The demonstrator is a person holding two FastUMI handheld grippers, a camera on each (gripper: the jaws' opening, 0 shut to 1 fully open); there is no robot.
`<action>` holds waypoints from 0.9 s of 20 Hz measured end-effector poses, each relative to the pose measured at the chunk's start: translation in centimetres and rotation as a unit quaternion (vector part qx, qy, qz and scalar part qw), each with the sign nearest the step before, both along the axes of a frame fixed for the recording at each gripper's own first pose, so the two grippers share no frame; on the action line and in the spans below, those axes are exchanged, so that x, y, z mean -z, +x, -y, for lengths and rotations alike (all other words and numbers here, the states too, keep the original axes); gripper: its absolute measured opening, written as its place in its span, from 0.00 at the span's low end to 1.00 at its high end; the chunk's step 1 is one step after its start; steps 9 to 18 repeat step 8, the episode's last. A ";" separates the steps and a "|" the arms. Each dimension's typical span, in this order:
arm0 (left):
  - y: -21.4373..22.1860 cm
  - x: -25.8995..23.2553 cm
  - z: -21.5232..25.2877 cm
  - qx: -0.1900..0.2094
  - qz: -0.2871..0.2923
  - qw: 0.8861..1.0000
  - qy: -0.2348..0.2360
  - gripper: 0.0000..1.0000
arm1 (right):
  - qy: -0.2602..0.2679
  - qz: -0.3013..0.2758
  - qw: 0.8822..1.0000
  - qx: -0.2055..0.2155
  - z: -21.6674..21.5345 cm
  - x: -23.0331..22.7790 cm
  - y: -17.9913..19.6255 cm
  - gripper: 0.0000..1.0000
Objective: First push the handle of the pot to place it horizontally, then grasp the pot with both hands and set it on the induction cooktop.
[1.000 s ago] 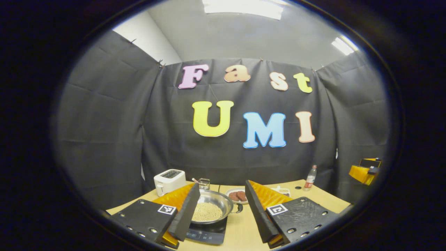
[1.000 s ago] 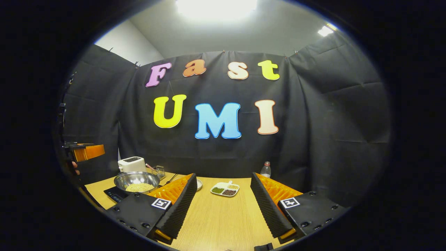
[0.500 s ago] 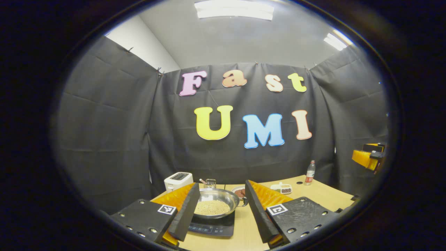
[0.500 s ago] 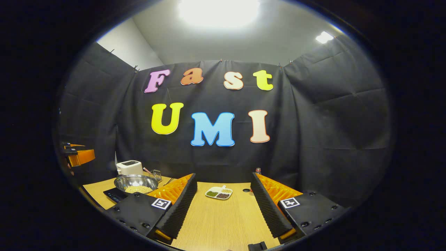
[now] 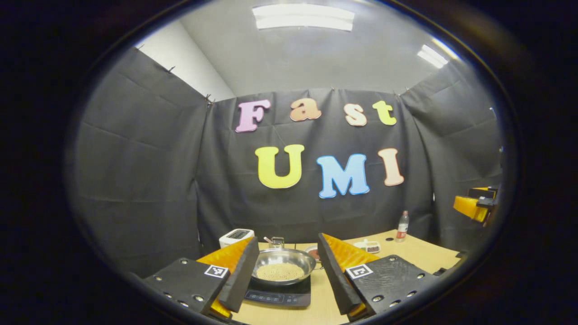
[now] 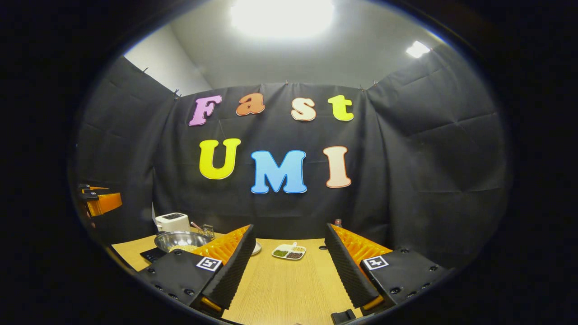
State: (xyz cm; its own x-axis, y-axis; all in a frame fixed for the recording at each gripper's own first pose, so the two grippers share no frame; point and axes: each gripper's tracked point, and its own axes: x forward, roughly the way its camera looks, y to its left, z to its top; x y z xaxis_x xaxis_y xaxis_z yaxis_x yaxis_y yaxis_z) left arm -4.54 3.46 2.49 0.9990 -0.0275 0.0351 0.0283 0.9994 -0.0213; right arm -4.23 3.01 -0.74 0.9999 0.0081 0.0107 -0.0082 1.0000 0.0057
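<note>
A steel pot [image 5: 282, 267] holding pale beans sits on the black induction cooktop [image 5: 279, 297], seen in the left gripper view between my left gripper's fingers and beyond their tips. My left gripper [image 5: 287, 240] is open, holds nothing and is apart from the pot. The pot's handle is hidden. In the right gripper view the pot [image 6: 179, 239] and cooktop [image 6: 150, 254] lie far left, partly behind a finger. My right gripper [image 6: 289, 228] is open over bare table. Each gripper appears at the other view's edge: the right gripper [image 5: 473, 206], the left gripper [image 6: 101, 201].
A white toaster [image 5: 235, 235] and a small glass holder [image 5: 276, 241] stand behind the pot. A plate of brown food [image 5: 311, 253], a divided dish [image 6: 289, 251] and a bottle [image 5: 401, 227] are on the wooden table [image 6: 280, 289] toward the right.
Both grippers have drawn back from the table and stayed open. The pot has stayed on the cooktop and looks smaller and more centred between the left fingers.
</note>
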 end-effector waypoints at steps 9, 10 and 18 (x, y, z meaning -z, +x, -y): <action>-0.6 0.2 -0.9 -0.003 -0.001 1.000 -0.004 0.76 | -0.003 0.002 1.000 0.001 -0.9 -0.2 -0.8 0.98; -0.6 0.2 -0.9 -0.003 -0.001 1.000 -0.004 0.76 | -0.003 0.002 1.000 0.001 -0.9 -0.2 -0.8 0.98; -0.6 0.2 -0.9 -0.003 -0.001 1.000 -0.004 0.76 | -0.003 0.002 1.000 0.001 -0.9 -0.2 -0.8 0.98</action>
